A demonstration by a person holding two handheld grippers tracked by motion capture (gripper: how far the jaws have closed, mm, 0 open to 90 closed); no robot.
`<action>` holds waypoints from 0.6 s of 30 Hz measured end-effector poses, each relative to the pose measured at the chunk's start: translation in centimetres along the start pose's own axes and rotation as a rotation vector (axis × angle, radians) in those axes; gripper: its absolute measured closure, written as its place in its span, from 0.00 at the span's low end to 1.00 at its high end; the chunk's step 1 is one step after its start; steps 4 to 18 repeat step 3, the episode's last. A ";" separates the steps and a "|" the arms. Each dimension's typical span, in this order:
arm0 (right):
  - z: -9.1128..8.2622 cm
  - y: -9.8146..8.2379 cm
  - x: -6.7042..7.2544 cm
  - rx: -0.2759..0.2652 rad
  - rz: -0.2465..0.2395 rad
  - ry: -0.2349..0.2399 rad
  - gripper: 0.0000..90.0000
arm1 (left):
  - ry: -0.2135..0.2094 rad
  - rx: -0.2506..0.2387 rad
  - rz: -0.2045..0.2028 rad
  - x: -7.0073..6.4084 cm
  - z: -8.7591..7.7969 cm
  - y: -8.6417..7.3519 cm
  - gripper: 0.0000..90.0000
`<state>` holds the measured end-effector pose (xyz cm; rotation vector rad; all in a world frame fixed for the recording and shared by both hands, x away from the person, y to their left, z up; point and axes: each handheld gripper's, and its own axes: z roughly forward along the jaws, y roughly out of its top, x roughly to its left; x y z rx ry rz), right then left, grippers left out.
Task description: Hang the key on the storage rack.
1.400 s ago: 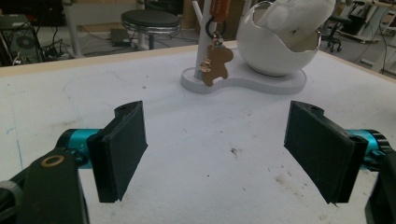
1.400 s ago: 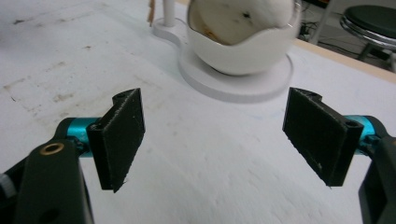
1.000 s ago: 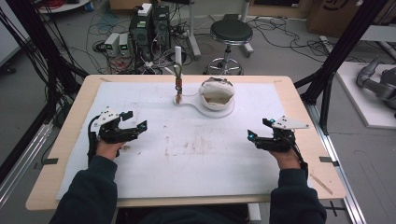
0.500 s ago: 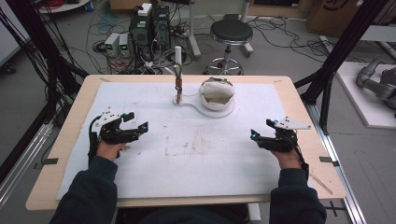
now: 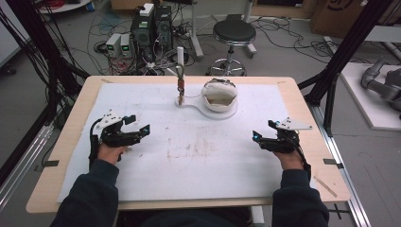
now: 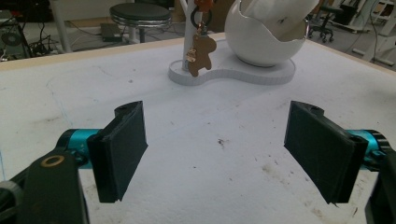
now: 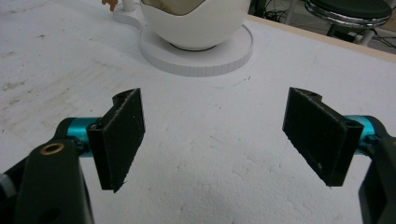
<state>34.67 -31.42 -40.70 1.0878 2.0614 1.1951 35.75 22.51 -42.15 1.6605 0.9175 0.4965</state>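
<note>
A white stand rests at the far middle of the table. It carries an egg-shaped white bowl and a thin post with a hook. A brown gingerbread-shaped charm hangs from the hook on a ring. My left gripper hovers at the left of the mat, open and empty. The right gripper is at the mat's right side, also open and empty. In the left gripper view the charm and bowl lie ahead of the spread jaws. The right gripper view has the bowl beyond its wide jaws.
A white mat with brown stains in its middle covers the wooden table. Beyond the far edge are a black stool, computers and cables on the floor. Black frame posts stand at both sides.
Both hands have shifted only slightly; the right gripper has drifted a little to the right. Both stay open.
</note>
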 end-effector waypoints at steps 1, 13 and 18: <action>0.0 0.0 0.0 0.001 0.002 0.001 0.24 | 0.002 0.001 0.000 0.0 0.0 0.0 0.23; 0.0 0.0 -0.1 -0.001 0.001 0.000 0.24 | 0.003 0.004 -0.001 0.0 0.0 -0.1 0.23; 0.0 0.0 -0.1 -0.001 0.001 0.000 0.24 | 0.003 0.004 -0.001 0.0 0.0 -0.1 0.23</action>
